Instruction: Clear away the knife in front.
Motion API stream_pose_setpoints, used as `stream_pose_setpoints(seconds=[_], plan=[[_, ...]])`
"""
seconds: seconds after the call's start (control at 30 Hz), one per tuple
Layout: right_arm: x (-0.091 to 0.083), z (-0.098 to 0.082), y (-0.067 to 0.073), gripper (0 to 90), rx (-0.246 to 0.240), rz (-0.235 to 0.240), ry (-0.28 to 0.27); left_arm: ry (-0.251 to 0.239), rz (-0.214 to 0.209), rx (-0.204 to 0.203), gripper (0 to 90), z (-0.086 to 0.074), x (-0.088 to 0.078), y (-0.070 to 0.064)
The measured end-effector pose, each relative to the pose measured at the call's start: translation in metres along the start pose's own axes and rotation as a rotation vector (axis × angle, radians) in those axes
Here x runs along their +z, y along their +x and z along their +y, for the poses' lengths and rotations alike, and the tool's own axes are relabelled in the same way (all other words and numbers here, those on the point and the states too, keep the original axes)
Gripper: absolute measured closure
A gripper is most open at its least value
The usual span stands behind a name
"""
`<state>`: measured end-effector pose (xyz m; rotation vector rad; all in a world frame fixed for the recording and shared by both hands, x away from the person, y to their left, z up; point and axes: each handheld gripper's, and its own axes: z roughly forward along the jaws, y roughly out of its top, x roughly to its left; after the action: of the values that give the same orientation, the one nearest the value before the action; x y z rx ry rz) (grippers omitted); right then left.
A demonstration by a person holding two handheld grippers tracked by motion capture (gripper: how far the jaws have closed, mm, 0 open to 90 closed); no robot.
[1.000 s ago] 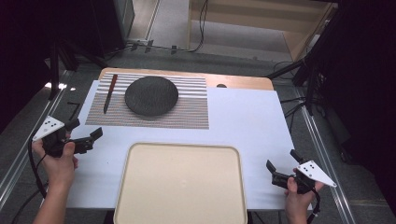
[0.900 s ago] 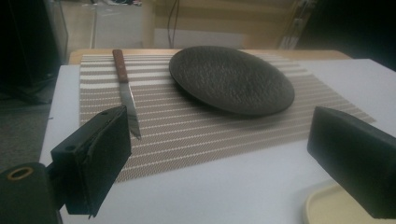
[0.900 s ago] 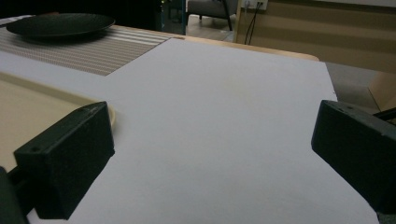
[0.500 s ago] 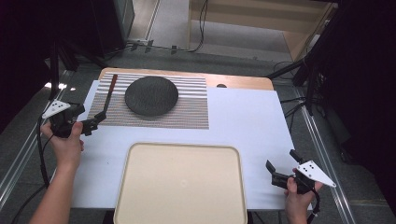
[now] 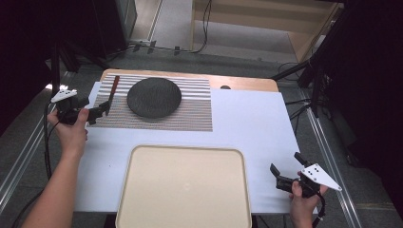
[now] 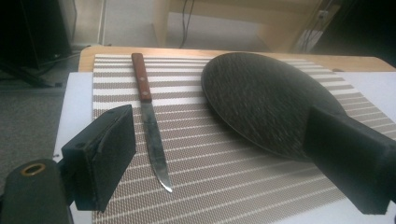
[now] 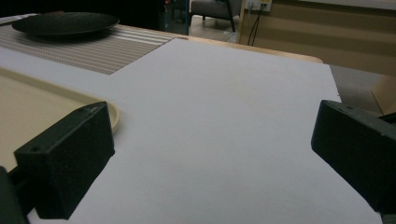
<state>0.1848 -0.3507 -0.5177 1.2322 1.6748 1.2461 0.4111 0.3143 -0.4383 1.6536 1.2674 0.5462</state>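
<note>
My left tongs (image 5: 100, 112) sit at the left of the high view, at the near end of the knife (image 5: 112, 93), which lies on the striped mat (image 5: 190, 114) just left of the dark plate (image 5: 154, 97). In the left gripper view the blade tip (image 6: 166, 184) points toward me between the jaws, and the wooden handle (image 6: 140, 83) runs off to the upper left of the frame. The jaws stand apart with nothing pressed between them; they have just been closing a little, with only the blade tip lying low in the gap.

The step, as I judge it, is taking up the knife. The blade is thin and flat on the mat, a poor place to pinch. Better to carry on past the tip, come down over the handle, square the jaws across it, and close firmly, keeping clear of the plate's rim.

My right tongs (image 5: 286, 174) rest at the lower right over the white worktop (image 5: 247, 123), jaws apart and empty, beside the tray (image 5: 185, 190).
</note>
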Motion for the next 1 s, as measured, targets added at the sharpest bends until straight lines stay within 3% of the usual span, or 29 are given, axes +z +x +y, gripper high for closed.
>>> stream_pose_setpoints(seconds=[0.4, 0.53, 0.63, 0.83, 1.0], plan=[[0.000, 0.000, 0.000, 0.0, -0.005, 0.000, -0.006, 0.081, 0.057, -0.025, 15.8, 0.019, 0.035, 0.016], [0.000, 0.000, 0.000, 0.0, -0.005, -0.002, -0.007, 0.098, 0.078, -0.072, 22.6, 0.027, 0.048, 0.023], [0.000, 0.000, 0.000, 0.0, -0.004, -0.002, -0.007, 0.125, 0.096, -0.070, 28.2, 0.032, 0.058, 0.027], [0.000, 0.000, 0.000, 0.0, -0.005, -0.007, -0.007, 0.187, 0.117, -0.109, 37.5, 0.041, 0.078, 0.039], [0.001, 0.000, 0.001, 0.0, -0.007, -0.009, 0.003, 0.222, 0.111, -0.119, 45.5, 0.046, 0.090, 0.044]])
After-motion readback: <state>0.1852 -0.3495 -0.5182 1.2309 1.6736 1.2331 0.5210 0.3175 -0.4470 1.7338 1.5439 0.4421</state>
